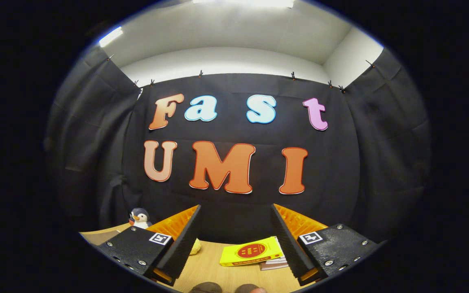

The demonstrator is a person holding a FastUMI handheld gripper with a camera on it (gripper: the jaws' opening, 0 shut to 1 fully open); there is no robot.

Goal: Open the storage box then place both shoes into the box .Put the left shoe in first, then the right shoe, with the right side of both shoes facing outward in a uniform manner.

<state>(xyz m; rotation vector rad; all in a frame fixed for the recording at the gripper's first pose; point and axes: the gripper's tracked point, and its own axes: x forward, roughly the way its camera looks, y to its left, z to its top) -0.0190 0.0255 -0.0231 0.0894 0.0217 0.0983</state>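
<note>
gripper (236, 244) up off the wooden table (206, 268), jaws spread wide with nothing between them. two dark rounded tops low between the fingers, nearest the camera (206, 287) — maybe the shoes, can't tell. yellow book (250, 251) just ahead, beside the right finger. toy penguin (139, 218) beyond the left finger.
</note>
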